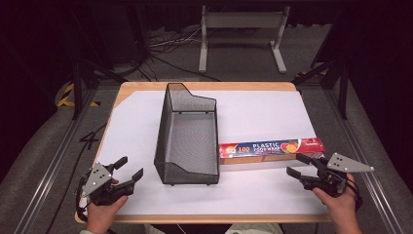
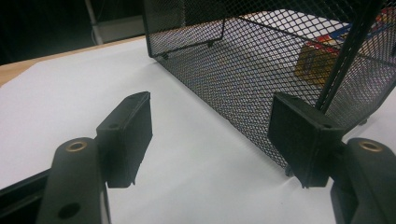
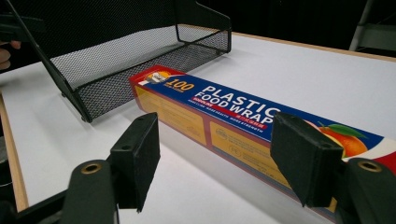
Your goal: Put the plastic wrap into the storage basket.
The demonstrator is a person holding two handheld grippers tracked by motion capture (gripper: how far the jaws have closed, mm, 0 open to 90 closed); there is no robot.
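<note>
A black wire-mesh basket (image 1: 187,134) stands in the middle of the white table cover, its long side running away from me. A long box of plastic food wrap (image 1: 271,148) lies flat just right of the basket, its left end near the basket's wall. My left gripper (image 1: 129,168) is open near the front left, a little left of the basket's near corner (image 2: 327,93). My right gripper (image 1: 297,165) is open at the front right, just short of the box (image 3: 243,116), with nothing between its jaws.
The wooden table (image 1: 204,87) carries a white sheet (image 1: 263,114) over most of its top. Metal frame rails (image 1: 53,156) run along both sides. A white stand (image 1: 241,34) and cables lie on the floor beyond the far edge.
</note>
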